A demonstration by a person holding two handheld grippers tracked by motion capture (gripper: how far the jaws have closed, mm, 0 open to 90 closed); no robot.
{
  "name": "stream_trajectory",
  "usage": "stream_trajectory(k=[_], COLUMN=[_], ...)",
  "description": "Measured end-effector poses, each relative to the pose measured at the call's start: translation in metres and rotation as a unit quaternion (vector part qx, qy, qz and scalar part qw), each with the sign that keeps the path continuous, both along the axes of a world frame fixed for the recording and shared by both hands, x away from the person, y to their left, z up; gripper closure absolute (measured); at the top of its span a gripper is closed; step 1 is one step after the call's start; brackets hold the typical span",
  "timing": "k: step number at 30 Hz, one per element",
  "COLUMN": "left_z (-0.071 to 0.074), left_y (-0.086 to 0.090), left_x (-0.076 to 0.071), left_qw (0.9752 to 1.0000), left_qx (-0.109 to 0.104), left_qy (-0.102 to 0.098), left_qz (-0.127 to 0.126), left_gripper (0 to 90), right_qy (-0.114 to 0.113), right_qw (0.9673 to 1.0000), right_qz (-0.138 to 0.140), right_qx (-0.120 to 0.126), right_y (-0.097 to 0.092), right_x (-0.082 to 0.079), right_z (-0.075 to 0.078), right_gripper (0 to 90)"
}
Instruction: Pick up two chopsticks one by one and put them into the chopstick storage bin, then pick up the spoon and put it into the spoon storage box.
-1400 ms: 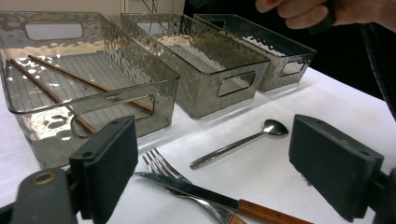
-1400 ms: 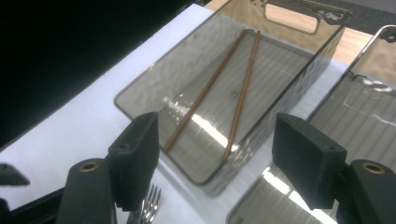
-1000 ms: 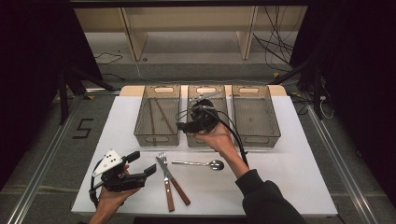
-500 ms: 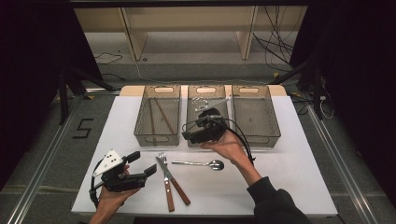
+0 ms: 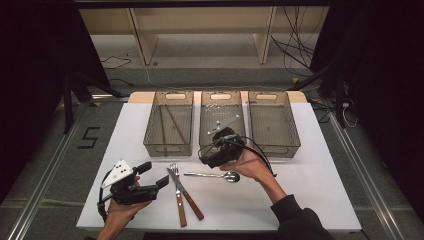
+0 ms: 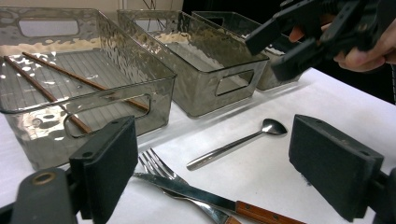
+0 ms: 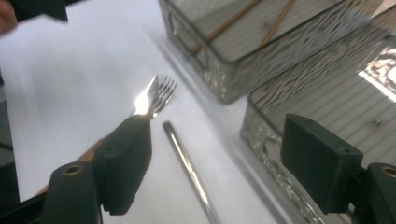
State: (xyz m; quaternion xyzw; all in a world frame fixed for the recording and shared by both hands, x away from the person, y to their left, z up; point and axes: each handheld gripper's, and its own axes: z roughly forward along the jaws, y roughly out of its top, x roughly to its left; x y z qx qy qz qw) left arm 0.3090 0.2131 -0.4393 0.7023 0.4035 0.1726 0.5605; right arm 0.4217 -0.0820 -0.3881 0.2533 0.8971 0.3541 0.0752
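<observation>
A steel spoon [image 5: 212,175] lies on the white table [image 5: 310,190] in front of the middle bin [image 5: 221,122]. My right gripper [image 5: 206,157] hovers just above its handle [image 7: 187,163], pointing left and down. Its jaws are open and have just been opening wider, with nothing held between them. A fork [image 5: 174,176] and a wooden-handled knife [image 5: 187,196] lie crossed left of the spoon. My left gripper [image 5: 154,175] rests low at the front left, open and empty, aimed at the cutlery [image 6: 187,186]. In the left gripper view, the right gripper [image 6: 299,42] hangs at the top right.
Three clear grey bins stand in a row at the back. The left bin [image 5: 169,125] holds two brown chopsticks [image 6: 70,79], the middle one has a few small bits, and the right bin [image 5: 272,122] looks empty. Dark floor and cables surround the table.
My right gripper has come back from over the middle bin toward the person and sunk to just above the spoon. The left gripper has stayed put.
</observation>
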Motion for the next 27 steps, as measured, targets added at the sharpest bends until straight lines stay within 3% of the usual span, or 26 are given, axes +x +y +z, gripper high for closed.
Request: stream_trajectory(k=[7,9,19,22,27], left_z=[-0.001,-0.001,0.0,-0.001,-0.001], left_y=[-0.001,0.001,-0.001,-0.002,0.0], left_x=[0.0,0.0,0.0,0.0,0.0], left_qw=[1.0,1.0,1.0,1.0,1.0], left_qx=[0.001,0.002,0.001,0.001,0.002], left_qy=[0.001,0.001,0.0,0.0,-0.001], left_qz=[-0.002,-0.001,-0.004,-0.004,-0.003], left_gripper=[15.1,15.1,15.1,15.1,15.1], right_qy=[0.015,0.021,0.033,0.038,0.048], right_qw=[0.9991,0.9977,0.9931,0.9923,0.9882], right_qz=[0.02,0.032,0.05,0.053,0.068], right_qx=[-0.034,-0.057,-0.101,-0.105,-0.129], right_y=[0.006,0.008,0.015,0.016,0.015], right_x=[-0.003,-0.003,0.0,0.001,0.006], right_z=[-0.014,-0.021,-0.035,-0.037,-0.044], right_gripper=[24.6,24.2,25.2,26.9,35.1])
